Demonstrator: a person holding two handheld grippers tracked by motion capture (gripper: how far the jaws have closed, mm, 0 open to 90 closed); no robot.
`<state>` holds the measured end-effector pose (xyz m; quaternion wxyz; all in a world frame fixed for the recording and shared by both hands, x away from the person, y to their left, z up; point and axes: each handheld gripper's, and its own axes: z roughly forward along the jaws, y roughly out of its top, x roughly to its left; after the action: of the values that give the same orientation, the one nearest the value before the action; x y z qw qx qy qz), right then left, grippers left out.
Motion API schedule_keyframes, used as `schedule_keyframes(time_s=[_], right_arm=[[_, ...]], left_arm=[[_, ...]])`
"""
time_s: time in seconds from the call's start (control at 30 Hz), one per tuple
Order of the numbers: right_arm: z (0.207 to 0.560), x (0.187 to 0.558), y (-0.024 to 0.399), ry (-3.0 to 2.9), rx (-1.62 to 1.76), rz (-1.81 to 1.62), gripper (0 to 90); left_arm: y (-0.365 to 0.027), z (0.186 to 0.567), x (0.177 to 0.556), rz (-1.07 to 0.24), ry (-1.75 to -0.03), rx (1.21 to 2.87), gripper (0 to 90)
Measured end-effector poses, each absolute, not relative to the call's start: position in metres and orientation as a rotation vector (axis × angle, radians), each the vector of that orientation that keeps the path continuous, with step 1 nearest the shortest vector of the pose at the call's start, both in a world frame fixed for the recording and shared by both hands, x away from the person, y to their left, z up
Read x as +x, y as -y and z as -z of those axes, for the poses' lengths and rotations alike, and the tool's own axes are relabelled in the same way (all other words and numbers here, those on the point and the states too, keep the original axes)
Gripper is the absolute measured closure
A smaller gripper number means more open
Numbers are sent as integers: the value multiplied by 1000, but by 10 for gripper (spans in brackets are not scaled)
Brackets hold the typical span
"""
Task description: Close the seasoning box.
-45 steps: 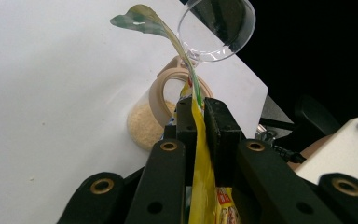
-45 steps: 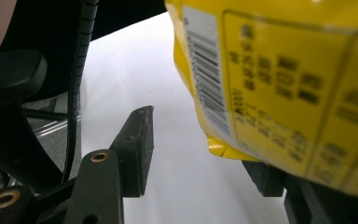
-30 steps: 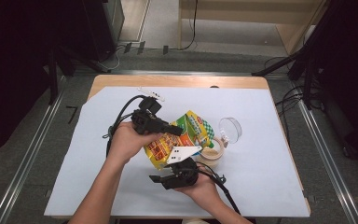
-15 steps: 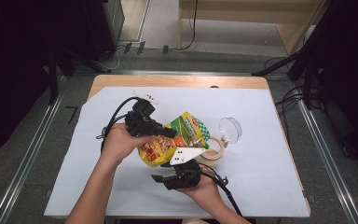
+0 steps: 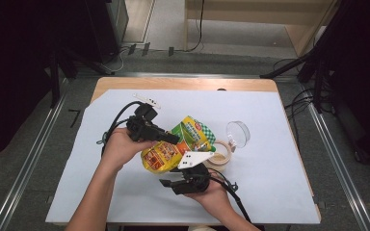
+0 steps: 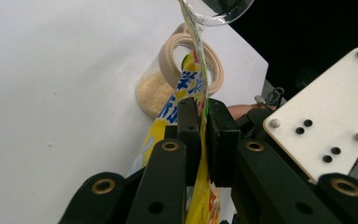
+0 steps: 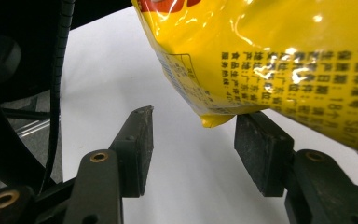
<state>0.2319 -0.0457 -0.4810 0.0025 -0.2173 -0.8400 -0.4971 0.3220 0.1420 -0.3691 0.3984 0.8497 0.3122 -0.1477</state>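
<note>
A yellow and green snack bag (image 5: pixel 166 154) hangs tilted above the white sheet. My left gripper (image 5: pixel 172 139) is shut on its upper edge. In the left gripper view the pads (image 6: pixel 189 122) pinch the bag (image 6: pixel 182 91); the jaws have just eased a little with the bag still between them. Past the bag stands a glass jar with a beige rim (image 6: pixel 168 74) and pale crumbs inside. My right gripper (image 5: pixel 167 183) is low at the front, open. In the right gripper view its jaws (image 7: pixel 193 135) stand apart just under the bag's bottom corner (image 7: pixel 214 120).
The jar (image 5: pixel 220 155) stands right of the bag, with a clear round lid (image 5: pixel 237 134) lying beyond it. White paper (image 5: pixel 279 183) covers most of the wooden table (image 5: pixel 183 83). Cables trail from both grippers. The table's edges drop to a grey floor.
My left hand and the bag have shifted slightly to the left. The right gripper has stayed where it was, still open.
</note>
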Motion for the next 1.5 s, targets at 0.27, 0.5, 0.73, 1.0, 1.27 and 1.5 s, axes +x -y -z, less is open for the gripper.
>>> schedule_keyframes(time_s=[0.27, 0.5, 0.73, 1.0, 1.27, 1.5], right_arm=[[485, 234, 45, 2658, -694, 1528, 485], [485, 234, 46, 2652, -695, 1528, 488], [483, 234, 48, 2647, -687, 1554, 486], [478, 234, 50, 2641, -687, 1582, 481], [476, 235, 52, 2635, -684, 1597, 480], [475, 234, 53, 2644, -689, 1589, 480]], left_arm=[[-134, 372, 321, 358, -784, 2165, 841], [-134, 372, 320, 329, -727, 2166, 880], [-142, 372, 322, 362, -726, 2147, 888], [-154, 368, 323, 354, -725, 2102, 887], [-170, 365, 326, 318, -764, 2049, 888], [-187, 367, 334, 257, -844, 1978, 887]])
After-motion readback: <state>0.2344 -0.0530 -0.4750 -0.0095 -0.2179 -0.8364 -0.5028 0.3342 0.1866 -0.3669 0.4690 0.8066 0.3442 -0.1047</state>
